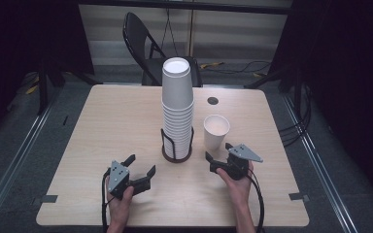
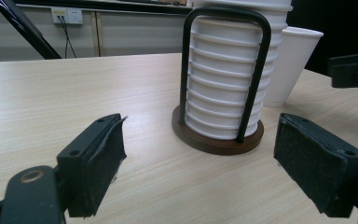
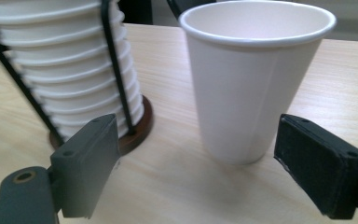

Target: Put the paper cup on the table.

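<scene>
The left gripper [image 1: 140, 166] rests low over the pale wood counter [image 1: 102, 126] with its jaws spread wide and nothing between them. Ahead of it and slightly toward its right stands a tall stack of white paper cups [image 1: 177, 104], nested upside down in a black wire holder [image 2: 223, 70] on a round dark wooden base [image 2: 216, 140]. The right gripper [image 1: 218, 156] is likewise released, jaws well apart, held just above the counter. Directly ahead of it, close to its jaws but not touching them, a single white paper cup [image 3: 254, 79] stands upright, mouth up. The stack sits beside that cup, ahead and to the left of the right gripper.
</scene>
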Demonstrator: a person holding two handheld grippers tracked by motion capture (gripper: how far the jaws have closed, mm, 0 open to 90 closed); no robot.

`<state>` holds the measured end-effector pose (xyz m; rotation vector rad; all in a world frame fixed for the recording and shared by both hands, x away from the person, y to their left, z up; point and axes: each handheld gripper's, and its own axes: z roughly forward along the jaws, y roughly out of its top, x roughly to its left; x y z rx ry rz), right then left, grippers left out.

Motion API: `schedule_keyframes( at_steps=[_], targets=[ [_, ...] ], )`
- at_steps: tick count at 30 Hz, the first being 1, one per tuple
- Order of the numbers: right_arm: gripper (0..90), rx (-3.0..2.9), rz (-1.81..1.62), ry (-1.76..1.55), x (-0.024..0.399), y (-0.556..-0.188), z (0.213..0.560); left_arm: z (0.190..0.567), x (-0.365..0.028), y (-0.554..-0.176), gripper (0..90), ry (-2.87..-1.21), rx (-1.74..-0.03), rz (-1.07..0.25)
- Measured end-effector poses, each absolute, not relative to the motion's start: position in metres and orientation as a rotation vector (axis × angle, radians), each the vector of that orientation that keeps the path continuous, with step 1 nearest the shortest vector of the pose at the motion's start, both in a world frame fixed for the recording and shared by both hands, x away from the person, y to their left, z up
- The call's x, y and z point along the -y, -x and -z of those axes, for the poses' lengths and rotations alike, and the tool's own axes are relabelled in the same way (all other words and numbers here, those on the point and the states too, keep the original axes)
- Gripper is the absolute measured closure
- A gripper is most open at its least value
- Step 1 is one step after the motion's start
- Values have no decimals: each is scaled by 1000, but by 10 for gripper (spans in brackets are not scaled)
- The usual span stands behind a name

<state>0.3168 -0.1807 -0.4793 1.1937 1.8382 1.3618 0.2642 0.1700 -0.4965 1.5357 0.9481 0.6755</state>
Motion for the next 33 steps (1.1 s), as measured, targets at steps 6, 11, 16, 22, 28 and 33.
schedule_keyframes(
  at_steps=[6,11,16,22,28,33],
  targets=[
    [138,-1819,-1386,-1152,172,-301,474,496,-169,-264,163,-1549,-963,-690],
    [146,-1792,-1420,-1154,169,-288,476,496,-169,-263,162,-1541,-962,-690],
    [145,-1779,-1437,-1165,168,-274,485,496,-169,-262,162,-1552,-963,-694],
    [137,-1736,-1444,-1161,164,-259,492,496,-170,-260,162,-1541,-972,-693],
    [129,-1704,-1463,-1128,164,-253,496,496,-170,-258,161,-1541,-963,-699],
    [129,-1664,-1450,-1128,167,-252,496,496,-170,-256,161,-1533,-958,-707]
  ],
)
